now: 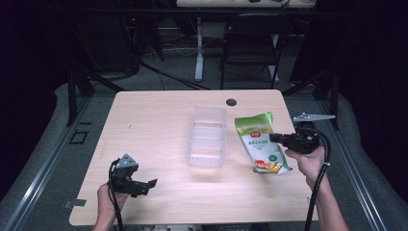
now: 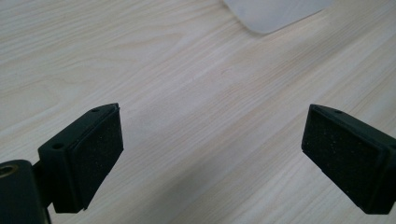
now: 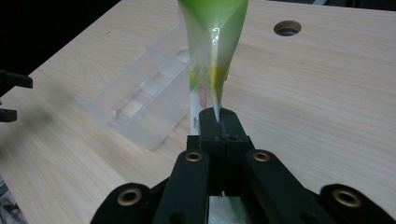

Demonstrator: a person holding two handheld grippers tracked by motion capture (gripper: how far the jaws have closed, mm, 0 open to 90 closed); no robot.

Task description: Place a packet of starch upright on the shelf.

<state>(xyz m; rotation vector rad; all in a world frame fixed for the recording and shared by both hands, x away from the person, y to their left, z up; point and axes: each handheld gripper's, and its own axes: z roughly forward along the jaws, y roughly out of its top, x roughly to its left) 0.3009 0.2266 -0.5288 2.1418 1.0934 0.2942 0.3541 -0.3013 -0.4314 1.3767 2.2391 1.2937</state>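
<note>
Right gripper (image 1: 275, 138), right of centre in the high view: jaws clenched on the right edge of a green snack bag (image 1: 260, 142). In the right gripper view (image 3: 219, 122) the two black jaws meet at lower centre with the bag's thin edge pinched between them; the bag (image 3: 212, 51) rises from there to the top of the frame, twisted narrow near the grip. In the high view the bag sits right of centre over the wooden table (image 1: 159, 120), just right of the clear plastic container (image 1: 207, 137), near it but apart. Whether its lower end touches the tabletop, cannot tell.

Left gripper (image 1: 153, 184), lower left of the high view, above the table's near edge, well apart from the bag. In the left gripper view (image 2: 212, 144) its jaws stand wide and released, bare wood between the pads (image 2: 100, 156). A corner of the container (image 2: 275, 14) shows at the top right of that frame.

Container: ribbed, lying at the centre of the high view. A round cable hole (image 1: 231, 102) lies beyond it.
</note>
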